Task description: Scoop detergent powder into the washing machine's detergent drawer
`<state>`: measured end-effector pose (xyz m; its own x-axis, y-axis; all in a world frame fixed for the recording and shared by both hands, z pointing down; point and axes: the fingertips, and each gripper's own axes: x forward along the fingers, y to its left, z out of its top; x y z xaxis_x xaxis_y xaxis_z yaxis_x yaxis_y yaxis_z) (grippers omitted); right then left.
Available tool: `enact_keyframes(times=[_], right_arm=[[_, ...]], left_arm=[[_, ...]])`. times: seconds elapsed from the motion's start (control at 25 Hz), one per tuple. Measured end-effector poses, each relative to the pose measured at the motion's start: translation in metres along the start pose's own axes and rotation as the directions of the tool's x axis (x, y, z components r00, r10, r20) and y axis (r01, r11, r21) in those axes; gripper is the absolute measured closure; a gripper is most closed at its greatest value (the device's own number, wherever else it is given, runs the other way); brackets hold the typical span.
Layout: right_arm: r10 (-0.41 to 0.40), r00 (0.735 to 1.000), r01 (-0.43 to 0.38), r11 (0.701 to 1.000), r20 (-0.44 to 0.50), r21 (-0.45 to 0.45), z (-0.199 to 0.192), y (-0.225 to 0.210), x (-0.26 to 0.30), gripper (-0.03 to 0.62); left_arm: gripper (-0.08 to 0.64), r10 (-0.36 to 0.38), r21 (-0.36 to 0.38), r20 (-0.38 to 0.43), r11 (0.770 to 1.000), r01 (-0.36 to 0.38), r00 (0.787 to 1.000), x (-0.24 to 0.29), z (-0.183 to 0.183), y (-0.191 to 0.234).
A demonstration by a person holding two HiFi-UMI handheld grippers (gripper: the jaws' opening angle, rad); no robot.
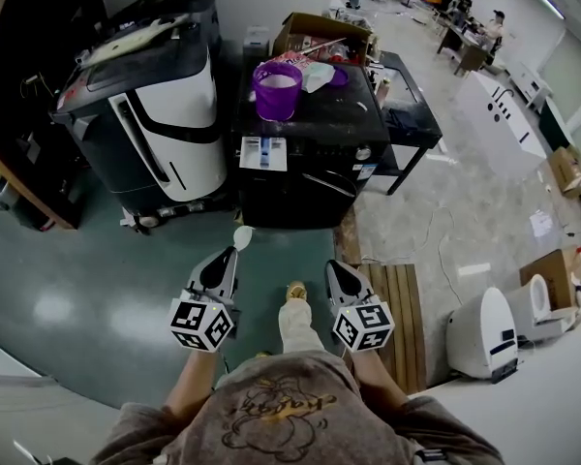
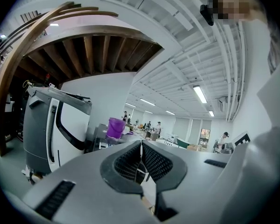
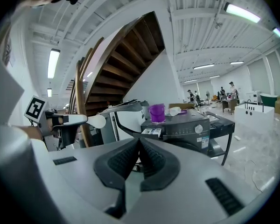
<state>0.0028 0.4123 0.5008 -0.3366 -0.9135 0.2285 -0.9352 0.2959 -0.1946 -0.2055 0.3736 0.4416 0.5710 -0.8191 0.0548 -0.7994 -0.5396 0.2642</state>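
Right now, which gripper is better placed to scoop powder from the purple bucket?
Probably the left gripper: its fingers are shut on the white spoon. The right gripper is shut and empty.

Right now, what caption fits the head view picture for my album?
Scoop in the left gripper, a person faces the washing machine with its drawer open and a purple bucket on top.
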Motion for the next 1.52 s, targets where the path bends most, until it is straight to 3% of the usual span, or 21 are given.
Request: enact_keyframes(times=[0.4,0.96,1.52], right_arm=[[0.007,1.0,-0.007,1.0,0.006,0.007,0.036,-0.053,0.078,0.601],[0.088,0.996,-0.088,0.996,0.018,-0.008,0.104,-0.118,0.186,0.6],[0.141,0.99,-0.14,0.99,0.004,-0.022,0.135,-0.185,0.261,0.6]], left_arm=[[0.535,0.012,0.009,-0.002,1.0,-0.012,1.0,0.086,0.021,0.03],[0.535,0.081,0.015,0.009,0.997,-0.081,0.997,0.207,0.061,0.071],[0.535,0.131,0.011,0.046,0.991,-0.132,0.99,0.304,0.075,0.088]])
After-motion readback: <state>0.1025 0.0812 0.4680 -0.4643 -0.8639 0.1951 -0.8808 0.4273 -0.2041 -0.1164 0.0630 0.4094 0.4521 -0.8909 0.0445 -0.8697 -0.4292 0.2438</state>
